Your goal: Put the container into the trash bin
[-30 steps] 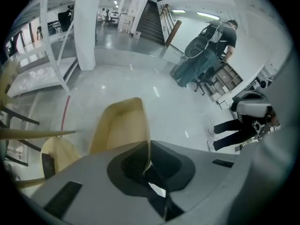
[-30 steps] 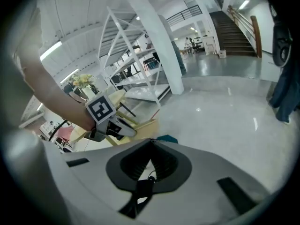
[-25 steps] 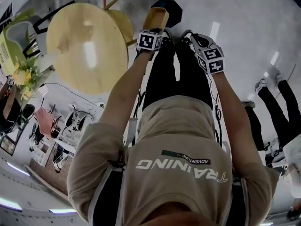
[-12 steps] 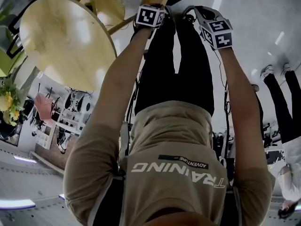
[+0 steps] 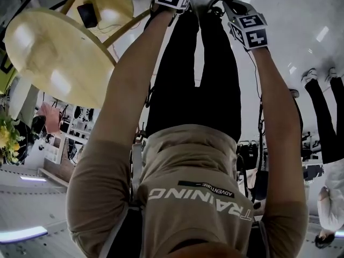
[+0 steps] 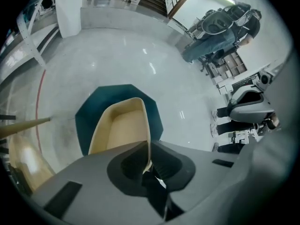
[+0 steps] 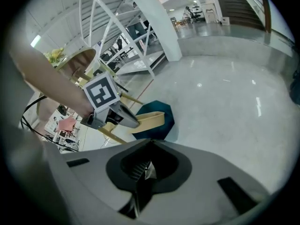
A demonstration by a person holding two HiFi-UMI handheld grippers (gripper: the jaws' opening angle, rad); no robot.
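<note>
A tan, open-topped container (image 6: 119, 128) hangs from my left gripper (image 6: 149, 165), whose jaws are shut on its right wall. Directly below it on the floor stands the dark teal eight-sided trash bin (image 6: 89, 116). From the right gripper view, the left gripper (image 7: 133, 123) holds the container (image 7: 151, 121) out level above the bin (image 7: 164, 125). My right gripper (image 7: 145, 171) is shut with nothing in it, back from the bin and to its right. In the head view both marker cubes sit at the top edge; the container and bin are cut off there.
A round wooden table (image 5: 54, 52) and a wooden stool (image 5: 110, 1) with a dark object on it stand to the left of the bin. One wooden leg (image 6: 26, 124) reaches close to the bin. A bystander's legs (image 5: 322, 117) are at the right. Pale floor surrounds the bin.
Both arms have reached further forward, so the grippers, container and bin have slid to the top edge of the head view. The left gripper still holds the container.
</note>
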